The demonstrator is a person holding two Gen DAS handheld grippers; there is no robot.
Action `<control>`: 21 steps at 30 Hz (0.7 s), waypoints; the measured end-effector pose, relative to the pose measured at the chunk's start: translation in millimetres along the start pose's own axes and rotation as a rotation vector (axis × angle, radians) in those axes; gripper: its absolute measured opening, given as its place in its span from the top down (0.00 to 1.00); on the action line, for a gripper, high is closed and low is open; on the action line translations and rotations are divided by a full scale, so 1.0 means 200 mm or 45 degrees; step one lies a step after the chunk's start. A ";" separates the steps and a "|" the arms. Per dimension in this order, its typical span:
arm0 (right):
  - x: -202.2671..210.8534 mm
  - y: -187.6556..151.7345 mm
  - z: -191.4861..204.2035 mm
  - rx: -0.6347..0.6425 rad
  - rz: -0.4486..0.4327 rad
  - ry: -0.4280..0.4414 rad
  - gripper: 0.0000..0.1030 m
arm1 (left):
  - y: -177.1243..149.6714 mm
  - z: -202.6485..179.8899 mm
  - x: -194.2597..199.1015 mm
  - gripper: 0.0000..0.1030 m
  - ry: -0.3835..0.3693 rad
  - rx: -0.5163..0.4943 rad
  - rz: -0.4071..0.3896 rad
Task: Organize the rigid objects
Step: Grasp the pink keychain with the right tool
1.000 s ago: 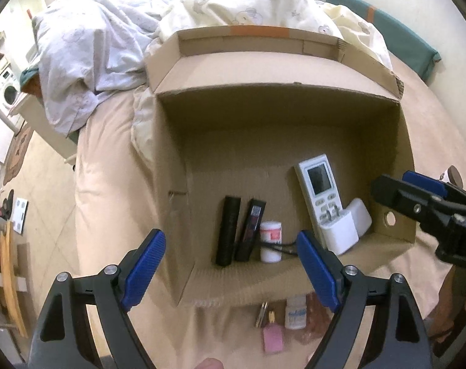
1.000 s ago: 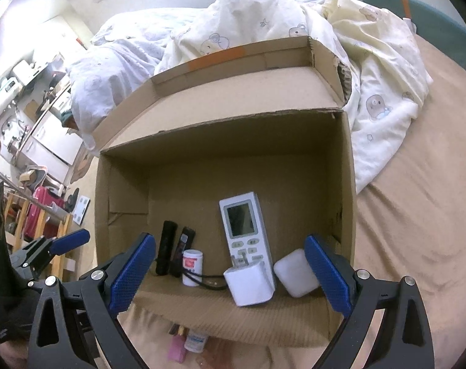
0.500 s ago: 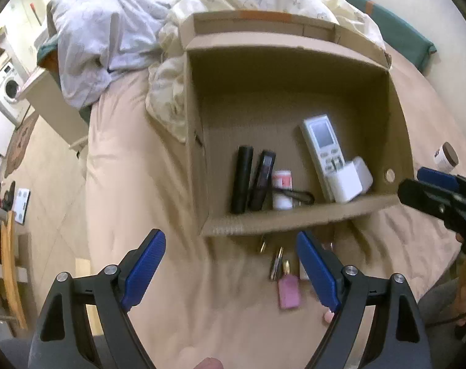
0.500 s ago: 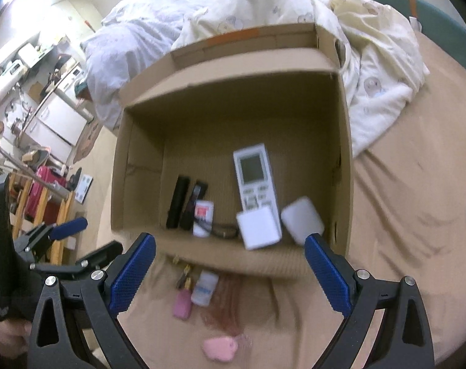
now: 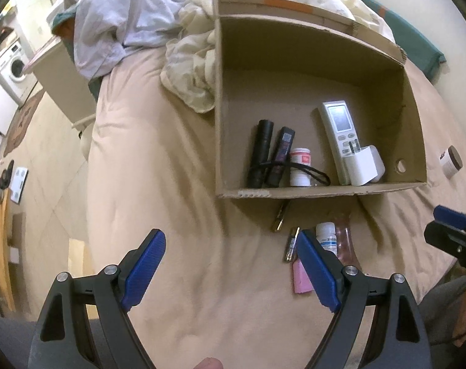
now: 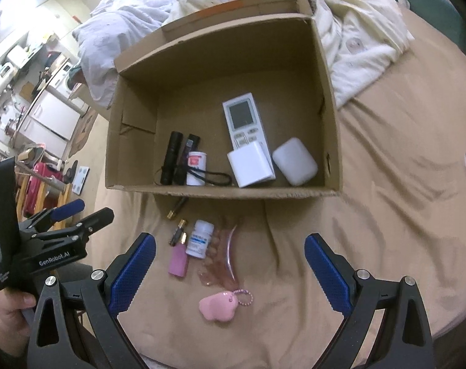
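Between placements: both the left gripper [image 5: 230, 267] and right gripper [image 6: 230, 272] gape wide, empty. The cardboard box [image 6: 331, 107] sits at 12 o'clock; the pill bottle [image 6: 199, 238] nearest it seems next, needing a straight descent.

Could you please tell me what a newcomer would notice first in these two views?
An open cardboard box lies on the beige bed, holding a white remote, a charger and black flashlights. In front of it lie a small white bottle and a pink keychain, between the open right gripper.
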State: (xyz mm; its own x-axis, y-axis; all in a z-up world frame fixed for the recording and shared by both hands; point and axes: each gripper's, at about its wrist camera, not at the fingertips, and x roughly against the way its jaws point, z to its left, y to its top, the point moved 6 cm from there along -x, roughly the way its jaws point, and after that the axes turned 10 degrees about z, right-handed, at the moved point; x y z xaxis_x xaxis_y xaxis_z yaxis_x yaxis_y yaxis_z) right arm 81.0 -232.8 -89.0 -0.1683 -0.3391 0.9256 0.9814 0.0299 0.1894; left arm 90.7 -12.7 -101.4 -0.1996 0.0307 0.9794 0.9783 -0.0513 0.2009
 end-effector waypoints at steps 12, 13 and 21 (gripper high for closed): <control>-0.24 -0.11 0.02 -0.046 0.261 0.121 0.00 | -0.03 0.04 -0.07 0.17 -0.031 0.066 0.089; -0.28 -0.14 0.04 -0.018 0.320 0.116 0.00 | -0.03 0.03 -0.08 0.17 -0.028 0.060 0.098; -0.50 -0.32 0.21 0.254 0.510 -0.089 0.13 | -0.05 -0.01 -0.10 0.17 -0.039 0.032 0.123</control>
State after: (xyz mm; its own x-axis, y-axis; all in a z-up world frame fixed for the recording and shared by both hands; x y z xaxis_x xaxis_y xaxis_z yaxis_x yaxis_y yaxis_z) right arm 31.9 -160.7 -179.4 0.2085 -0.1998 0.9574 0.9347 0.3288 -0.1350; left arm 84.8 -14.6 -123.3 -0.1032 0.0570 0.9930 0.9940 -0.0304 0.1050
